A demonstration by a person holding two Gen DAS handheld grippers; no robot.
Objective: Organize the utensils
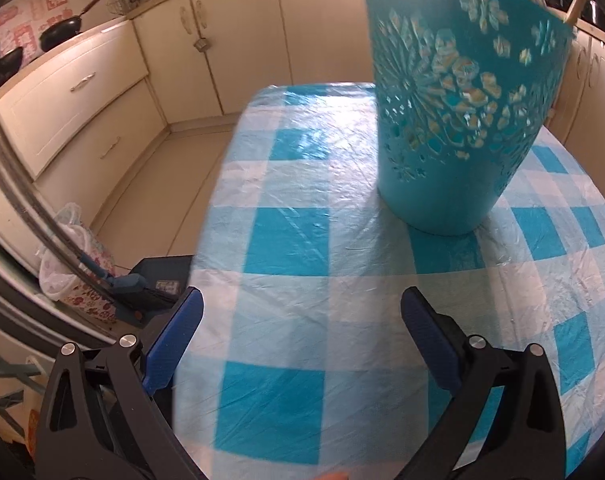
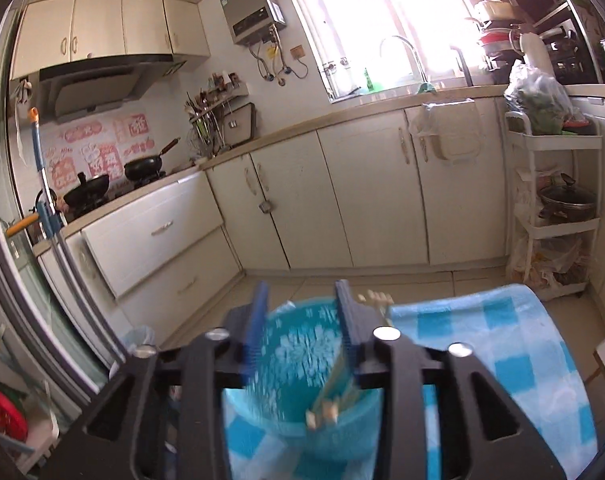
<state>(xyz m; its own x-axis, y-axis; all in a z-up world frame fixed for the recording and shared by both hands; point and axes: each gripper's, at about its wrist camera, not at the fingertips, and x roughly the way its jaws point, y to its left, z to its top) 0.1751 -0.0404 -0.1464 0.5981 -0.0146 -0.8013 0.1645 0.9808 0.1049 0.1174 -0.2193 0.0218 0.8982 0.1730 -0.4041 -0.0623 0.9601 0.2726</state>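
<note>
Teal perforated basket upright on checked tabletop, ahead and right of left hand-held gripper, well apart from it; jaws wide apart, empty. Right hand-held gripper above basket; jaws part open, cannot tell any grip. Wooden chopsticks lean inside basket, tips down, tops past rim

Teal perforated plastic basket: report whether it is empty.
Not empty. The teal perforated plastic basket holds pale wooden chopsticks, seen from above in the right wrist view.
</note>
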